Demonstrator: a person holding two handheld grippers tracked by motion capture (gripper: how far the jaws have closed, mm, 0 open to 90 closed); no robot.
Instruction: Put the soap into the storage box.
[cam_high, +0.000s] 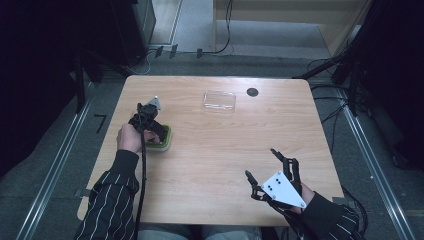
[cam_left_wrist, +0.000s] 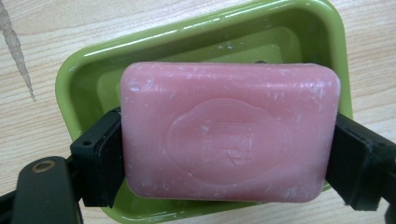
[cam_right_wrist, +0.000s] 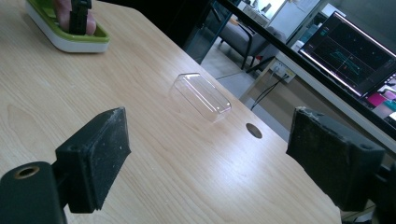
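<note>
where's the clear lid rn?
The clear lid lies on the table's far side, left of the round hole, apart from the green dish.

Pink soap (cam_left_wrist: 229, 137) in tool (cam_left_wrist: 229, 158) over dish (cam_left_wrist: 84, 79)

From the high view, your left hand (cam_high: 131, 138) and left gripper (cam_high: 150, 125) cover most of the green dish (cam_high: 166, 137), so you cannot see what lies in it. In the left gripper view the pink soap (cam_left_wrist: 229, 137) hides the dish's floor, and the stamp pressed into the soap is too soft to read. In the right gripper view the dish is cut off by the top edge, and the monitor (cam_right_wrist: 355, 56) runs off the right edge, its screen too small to read.
</note>
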